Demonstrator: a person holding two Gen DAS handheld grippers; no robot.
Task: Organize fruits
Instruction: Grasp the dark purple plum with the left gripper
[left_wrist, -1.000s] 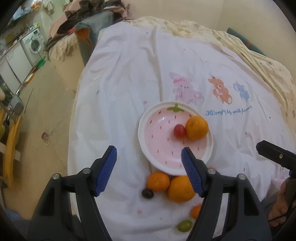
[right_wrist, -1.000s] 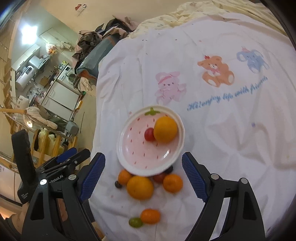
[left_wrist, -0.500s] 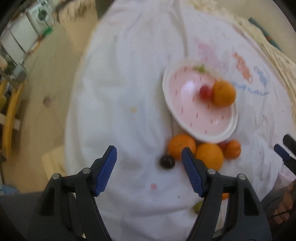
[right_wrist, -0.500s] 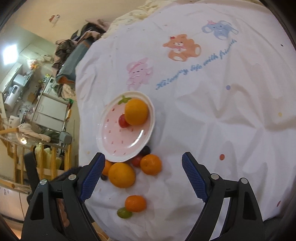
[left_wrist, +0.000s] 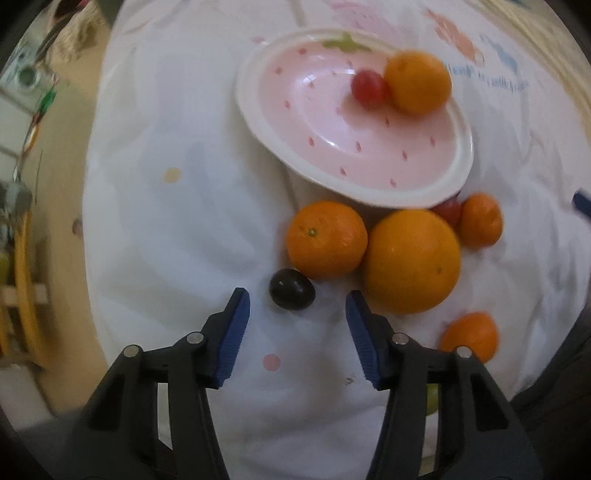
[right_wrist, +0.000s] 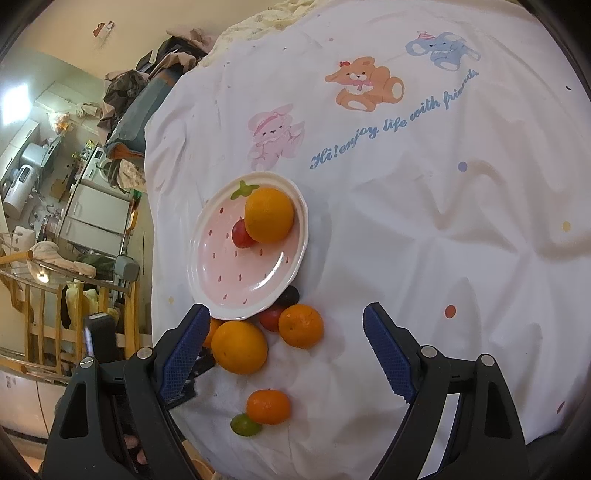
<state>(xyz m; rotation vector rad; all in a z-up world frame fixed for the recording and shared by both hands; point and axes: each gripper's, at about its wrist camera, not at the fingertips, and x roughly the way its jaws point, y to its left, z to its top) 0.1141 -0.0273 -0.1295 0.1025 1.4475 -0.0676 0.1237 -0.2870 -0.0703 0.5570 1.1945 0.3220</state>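
Two grippers are over the white cartoon-print bedsheet (right_wrist: 424, 229). On the left, the left gripper (left_wrist: 297, 301) points straight down with its blue-padded jaws apart; they have just been closing in, yet nothing is pinched between them. The small dark purple grape (left_wrist: 291, 289) sits just ahead of the fingertips, level with the gap and a touch toward the left pad, clear of both pads. Just beyond the grape lies a mid-sized orange with a green stem dot (left_wrist: 327, 239), and touching that orange, ahead of the right pad, is the big round orange (left_wrist: 412, 261). Behind the big one a red cherry tomato (left_wrist: 448, 212) and a small tangerine (left_wrist: 480, 220) huddle by the rim of the pink strawberry-patterned plate (left_wrist: 332, 147). On that plate, far ahead, rest another orange (left_wrist: 417, 82) and a red tomato (left_wrist: 369, 89). Out past the right finger lies one more small tangerine (left_wrist: 471, 334).

Over to the right gripper (right_wrist: 286, 321): it hangs above the sheet, jaws spread wide and holding nothing. The fruit cluster lies on the sheet between its fingers, nearer the left pad. Closer in, a small tangerine and a green grape (right_wrist: 244, 424) lie side by side, touching.
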